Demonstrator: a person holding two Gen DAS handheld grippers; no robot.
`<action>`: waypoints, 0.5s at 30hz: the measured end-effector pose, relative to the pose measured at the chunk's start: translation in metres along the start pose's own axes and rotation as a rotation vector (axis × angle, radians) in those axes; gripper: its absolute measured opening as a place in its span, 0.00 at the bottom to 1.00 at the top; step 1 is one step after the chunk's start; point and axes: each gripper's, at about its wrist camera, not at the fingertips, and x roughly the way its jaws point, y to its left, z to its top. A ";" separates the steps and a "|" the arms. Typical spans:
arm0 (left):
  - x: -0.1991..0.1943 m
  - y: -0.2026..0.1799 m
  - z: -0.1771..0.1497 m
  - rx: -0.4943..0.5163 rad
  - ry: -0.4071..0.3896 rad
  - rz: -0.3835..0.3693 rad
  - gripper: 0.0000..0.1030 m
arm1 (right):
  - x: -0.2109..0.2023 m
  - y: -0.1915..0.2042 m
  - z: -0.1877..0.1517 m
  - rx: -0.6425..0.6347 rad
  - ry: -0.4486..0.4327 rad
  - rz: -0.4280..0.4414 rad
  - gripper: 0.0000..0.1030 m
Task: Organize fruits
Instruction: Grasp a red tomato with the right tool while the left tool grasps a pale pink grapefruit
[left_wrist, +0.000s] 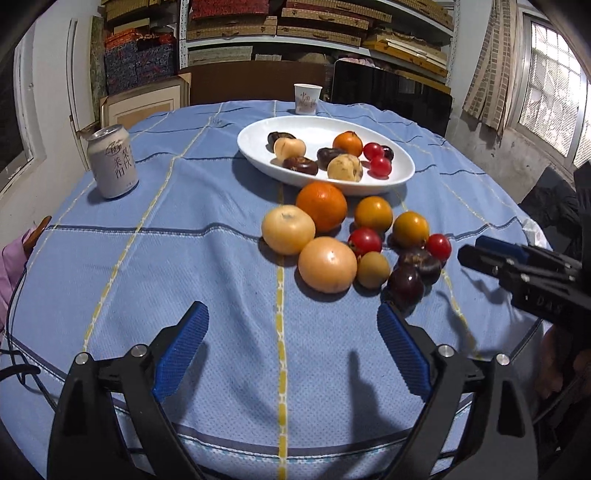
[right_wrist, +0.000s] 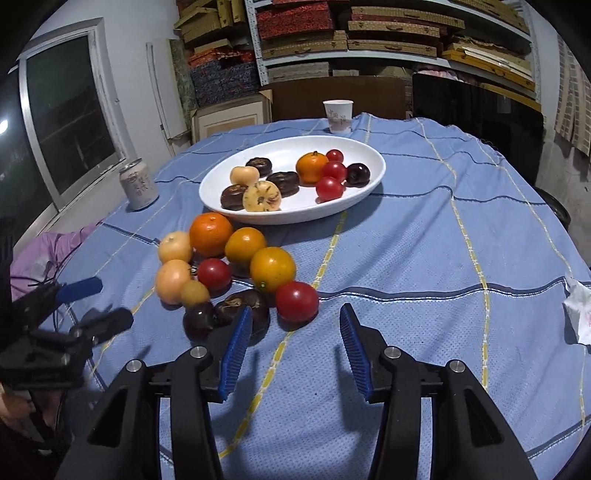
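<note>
A white oval plate (left_wrist: 258, 155) (right_wrist: 373, 184) on the blue checked cloth holds several small fruits: dark, pale, orange and red ones. In front of it a loose cluster lies on the cloth: an orange (left_wrist: 321, 205) (right_wrist: 210, 234), two pale round fruits (left_wrist: 327, 264), yellow-orange ones (right_wrist: 272, 268), red tomatoes (right_wrist: 296, 302) and dark plums (left_wrist: 405, 288). My left gripper (left_wrist: 291, 317) hangs open over bare cloth, nearer than the cluster, with nothing between its fingers. My right gripper (right_wrist: 295, 321) stands open just short of the red tomato, also holding nothing.
A white drink can (left_wrist: 112, 162) (right_wrist: 138, 184) stands at the left of the table and a paper cup (left_wrist: 307, 98) (right_wrist: 338, 116) behind the plate. A crumpled tissue (right_wrist: 578, 314) lies at the right edge. Shelves of boxes fill the back wall. Cables and pink fabric (left_wrist: 11, 266) hang at the left edge.
</note>
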 end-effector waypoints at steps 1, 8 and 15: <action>0.001 0.000 0.000 0.001 0.000 0.001 0.88 | 0.002 -0.001 0.002 0.004 0.004 -0.009 0.48; 0.004 -0.002 0.000 0.014 0.005 0.013 0.88 | 0.019 0.000 0.008 0.017 0.052 -0.005 0.48; 0.007 0.000 0.002 0.008 0.013 0.003 0.88 | 0.032 -0.001 0.016 0.041 0.075 0.001 0.48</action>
